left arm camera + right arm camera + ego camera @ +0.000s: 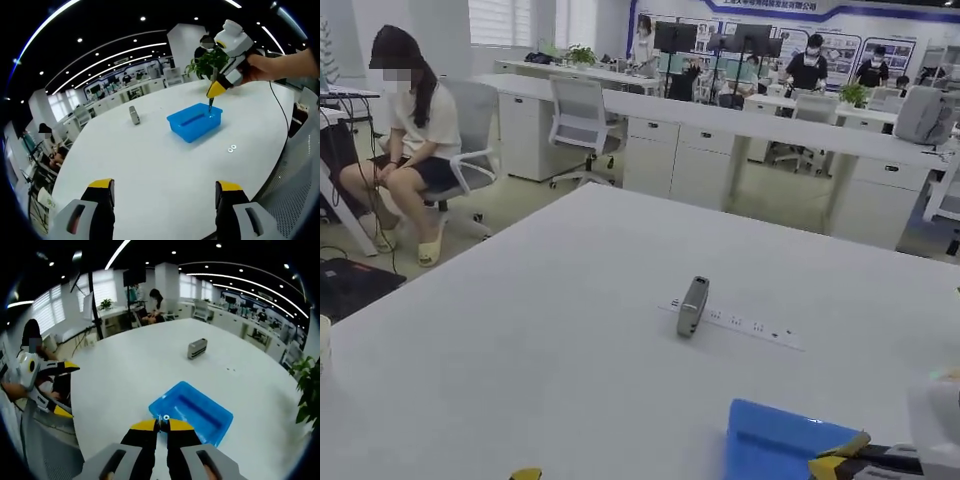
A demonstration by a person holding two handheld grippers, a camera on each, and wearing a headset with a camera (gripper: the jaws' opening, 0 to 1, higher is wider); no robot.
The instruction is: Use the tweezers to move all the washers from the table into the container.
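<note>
Starting with the washers (231, 148), where do they lie?

— Two of them lie side by side on the white table (150, 160). In the left gripper view they are at about 4 o'clock from the blue container (195, 121), near it but apart from it, close to the table's edge.

And the tweezers?

— The right gripper (162, 424) has its fingers drawn narrow, clamped on the tweezers (212, 102). In the left gripper view a hand (262, 67) holds that gripper at 1 o'clock, tilted downward, with the tweezers' tip at the far corner of the blue container. Whether the tip touches the container I cannot tell. In the right gripper view a small pale thing sits at the tip, just above the container's near rim, too small to say if it is a washer.

What about the other one?

— The left gripper (166, 186) has its fingers spread wide with nothing between them, at 6 o'clock in its own view, over bare table. In the right gripper view it sits at 9 o'clock, out past the table's edge, fingers apart.

Anything else on the table?

— A grey adapter (692, 306) stands on one end of a white power strip (760, 328), at 11 o'clock from the blue container in the head view and well apart from it. A leafy plant (207, 60) stands behind the right gripper in the left gripper view. Beyond the table, at 10 o'clock in the head view, a person (405, 130) sits on a chair (470, 150).
</note>
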